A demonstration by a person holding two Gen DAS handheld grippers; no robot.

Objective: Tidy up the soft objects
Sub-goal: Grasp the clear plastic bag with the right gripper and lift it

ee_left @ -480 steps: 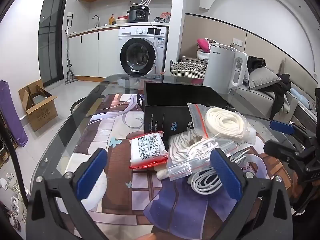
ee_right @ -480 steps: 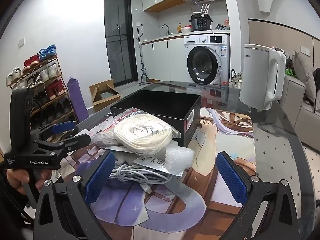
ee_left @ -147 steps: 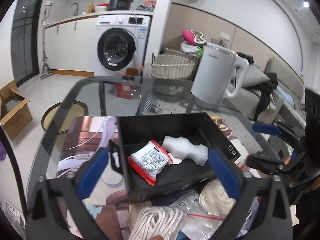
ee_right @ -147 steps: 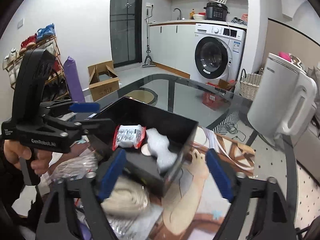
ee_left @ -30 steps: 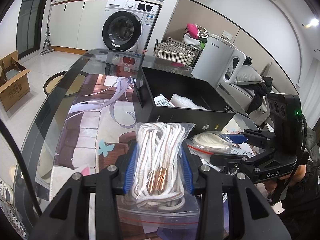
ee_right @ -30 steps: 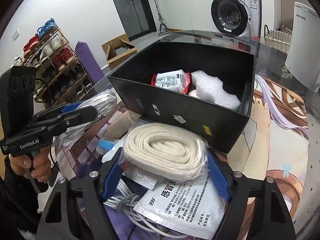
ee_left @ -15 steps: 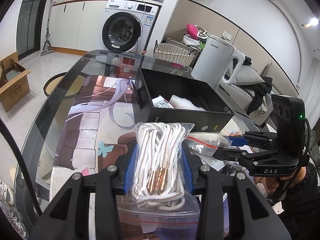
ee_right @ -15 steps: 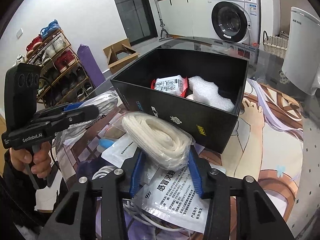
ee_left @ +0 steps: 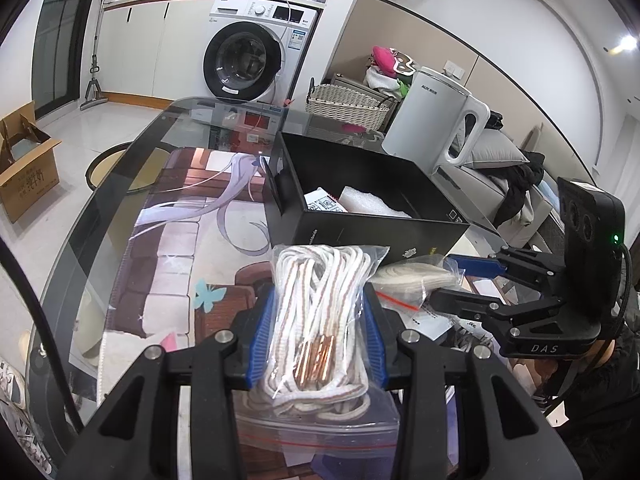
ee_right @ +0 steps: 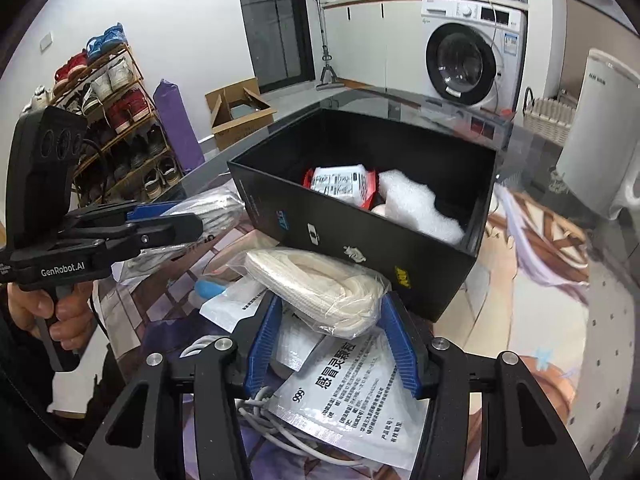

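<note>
My left gripper (ee_left: pixel 318 332) is shut on a clear bag of white rope (ee_left: pixel 320 312) and holds it above the table, in front of the black box (ee_left: pixel 360 236). My right gripper (ee_right: pixel 332 340) is shut on a bagged coil of cream cord (ee_right: pixel 320 284), lifted just before the box's near wall (ee_right: pixel 360 248). Inside the box lie a red-edged white packet (ee_right: pixel 340 182) and a piece of white foam (ee_right: pixel 416 204). The left gripper with its bag also shows in the right wrist view (ee_right: pixel 160 220); the right gripper shows in the left wrist view (ee_left: pixel 460 280).
A silver medicine sachet (ee_right: pixel 352 392), white cables (ee_right: pixel 280 428) and a white paper packet (ee_right: pixel 236 300) lie on the printed mat under my right gripper. A white kettle (ee_left: pixel 436 140) stands behind the box. The glass table edge (ee_left: pixel 80 216) curves at the left.
My right gripper closed on the cream cord coil and lifted it slightly towards the box. My left gripper kept holding the rope bag, nearly still.
</note>
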